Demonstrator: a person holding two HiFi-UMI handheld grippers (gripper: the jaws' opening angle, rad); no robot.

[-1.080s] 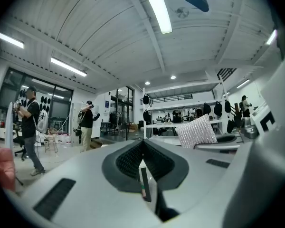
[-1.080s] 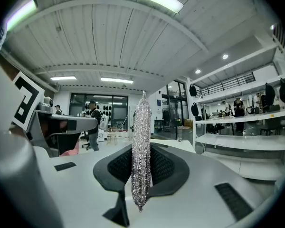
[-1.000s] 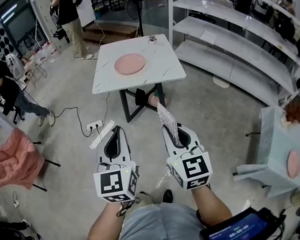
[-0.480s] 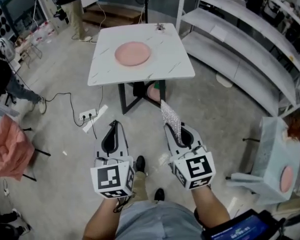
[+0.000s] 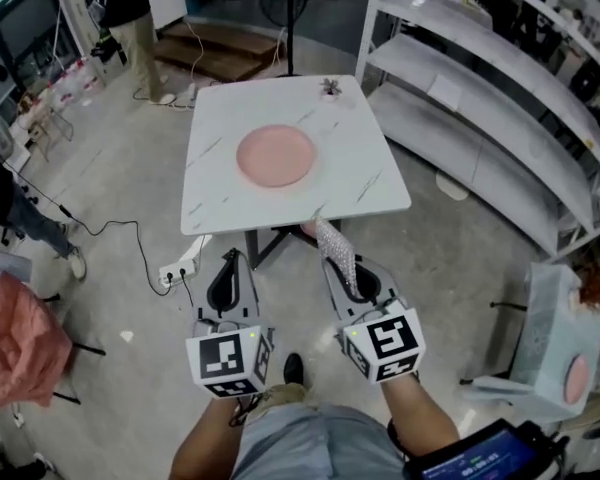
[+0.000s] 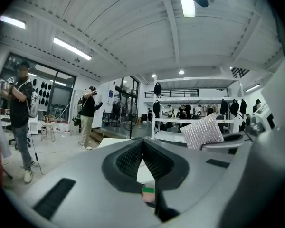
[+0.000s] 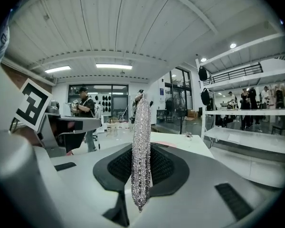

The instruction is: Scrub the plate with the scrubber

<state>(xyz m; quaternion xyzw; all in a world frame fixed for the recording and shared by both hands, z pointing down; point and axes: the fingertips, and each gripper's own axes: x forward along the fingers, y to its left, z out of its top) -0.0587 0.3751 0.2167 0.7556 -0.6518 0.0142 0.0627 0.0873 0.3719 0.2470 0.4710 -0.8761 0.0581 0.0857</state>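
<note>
Scrubber pinched edge-on between our right gripper jaws, silver mesh jutting past fingertips. Our left gripper jaws pressed together, holding nothing. Beyond both, pink plate sits mid white table, well apart from scrubber.

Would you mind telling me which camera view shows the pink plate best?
The head view: the whole plate shows from above, lying on the white table. The right gripper view catches only a thin pink sliver of it past the held scrubber; the left gripper view shows no plate.
</note>
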